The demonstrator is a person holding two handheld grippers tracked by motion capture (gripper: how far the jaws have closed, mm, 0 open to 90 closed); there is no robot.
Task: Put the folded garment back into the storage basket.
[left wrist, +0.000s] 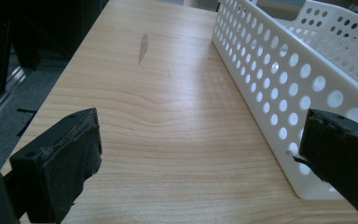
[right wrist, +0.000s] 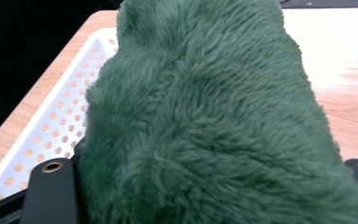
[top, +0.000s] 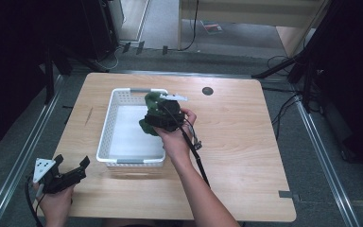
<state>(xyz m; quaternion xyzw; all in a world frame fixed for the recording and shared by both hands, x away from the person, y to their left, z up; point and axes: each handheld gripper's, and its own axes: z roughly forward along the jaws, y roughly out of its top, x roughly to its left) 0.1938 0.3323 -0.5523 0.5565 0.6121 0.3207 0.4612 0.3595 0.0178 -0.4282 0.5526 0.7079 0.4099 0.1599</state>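
One green plush toy [right wrist: 205, 116] clamped in right gripper [top: 163, 118] — one white basket [top: 105, 130], left gripper [top: 71, 169] gaping.

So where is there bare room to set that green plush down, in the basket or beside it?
The white basket floor is bare. Tabletop right of the basket lies open, bar a dark round spot near the far edge. Crowded: the basket's right rim, where the right gripper holds the green plush, and the near-left corner with the left gripper.

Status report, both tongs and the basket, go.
Right tongs shut on green plush toy, above the white basket rim. Left tongs open, empty, at table's near-left corner. Nothing blocking.
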